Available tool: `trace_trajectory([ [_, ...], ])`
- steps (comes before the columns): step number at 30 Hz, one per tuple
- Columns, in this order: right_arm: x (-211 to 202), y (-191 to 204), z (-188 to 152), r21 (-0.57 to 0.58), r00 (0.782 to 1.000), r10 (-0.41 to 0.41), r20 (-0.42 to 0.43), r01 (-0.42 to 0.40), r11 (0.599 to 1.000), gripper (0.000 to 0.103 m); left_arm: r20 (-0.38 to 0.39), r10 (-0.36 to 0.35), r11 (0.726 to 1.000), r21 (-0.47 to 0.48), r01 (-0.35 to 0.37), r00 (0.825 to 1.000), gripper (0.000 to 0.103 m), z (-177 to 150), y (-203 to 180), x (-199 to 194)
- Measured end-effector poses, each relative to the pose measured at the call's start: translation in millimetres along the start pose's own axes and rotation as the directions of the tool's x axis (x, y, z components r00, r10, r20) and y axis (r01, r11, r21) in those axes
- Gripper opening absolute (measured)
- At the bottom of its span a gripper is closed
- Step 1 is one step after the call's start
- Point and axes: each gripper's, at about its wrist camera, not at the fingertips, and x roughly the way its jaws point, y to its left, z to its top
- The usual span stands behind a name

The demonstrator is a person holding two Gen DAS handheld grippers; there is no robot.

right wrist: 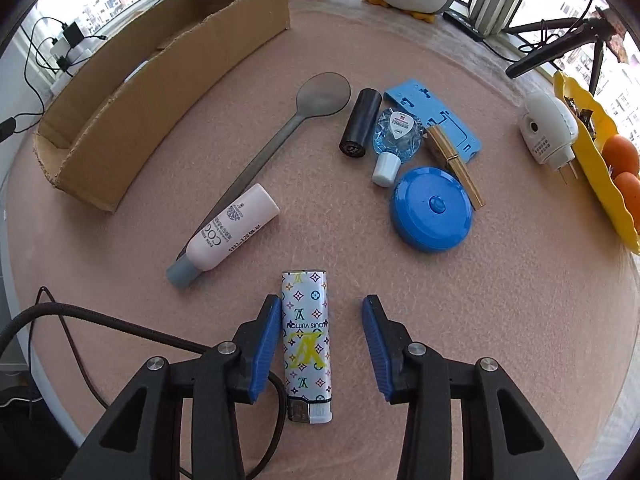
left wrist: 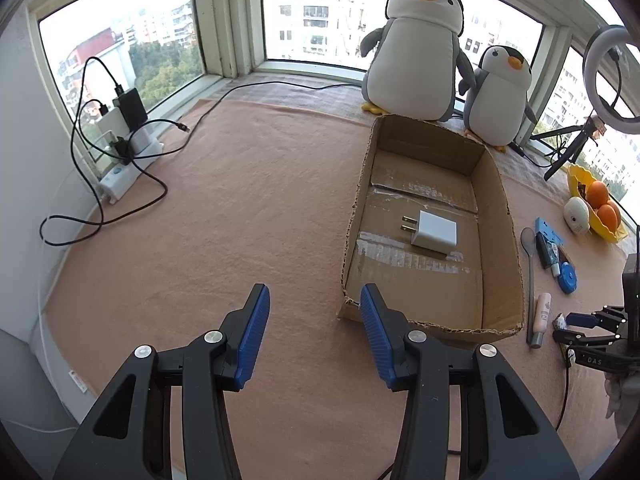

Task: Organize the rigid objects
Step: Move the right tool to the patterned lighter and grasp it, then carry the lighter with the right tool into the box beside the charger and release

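Pink felt is covering the tabletop by the windows. I'm lowering the right hand-held gripper [right wrist: 318, 344], jaws apart, over the lighter [right wrist: 307, 344]; it needs centring, since only one pad is touching. My left hand-held gripper [left wrist: 314, 334] is hovering open, empty, beside the cardboard box [left wrist: 506, 240].

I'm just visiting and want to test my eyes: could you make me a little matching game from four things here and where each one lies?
Things:
1. white charger
2. patterned lighter
3. grey spoon
4. oranges

Places:
A. in the yellow dish
B. between the right gripper fingers
C. inside the cardboard box
D. on the mat, handle under the pink bottle

Pairs: 1-C, 2-B, 3-D, 4-A
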Motion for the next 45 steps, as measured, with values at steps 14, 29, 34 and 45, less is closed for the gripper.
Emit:
trace_trajectory([
  [14, -8, -30, -7, 0.168, 0.995, 0.054, 0.080, -0.066, 0.984, 0.020, -0.024, -0.025, 1.000, 0.003, 0.025, 0.999, 0.046, -3, -5, 10],
  [29, -67, -16, 18, 0.214, 0.952, -0.020, 0.307, -0.049, 0.976, 0.020, -0.039, -0.039, 0.999, 0.016, 0.039, 0.998, 0.046, 0, -8, 22],
  [34, -91, 10, 39, 0.171, 0.928, 0.020, 0.373, -0.090, 0.981, 0.020, -0.044, -0.041, 0.999, 0.021, 0.042, 0.998, 0.046, 3, -9, 30],
  [45, -107, 65, 82, 0.073, 0.898, 0.103, 0.427, -0.147, 0.986, 0.020, -0.050, -0.032, 0.998, 0.055, 0.035, 0.998, 0.046, 28, -13, 62],
])
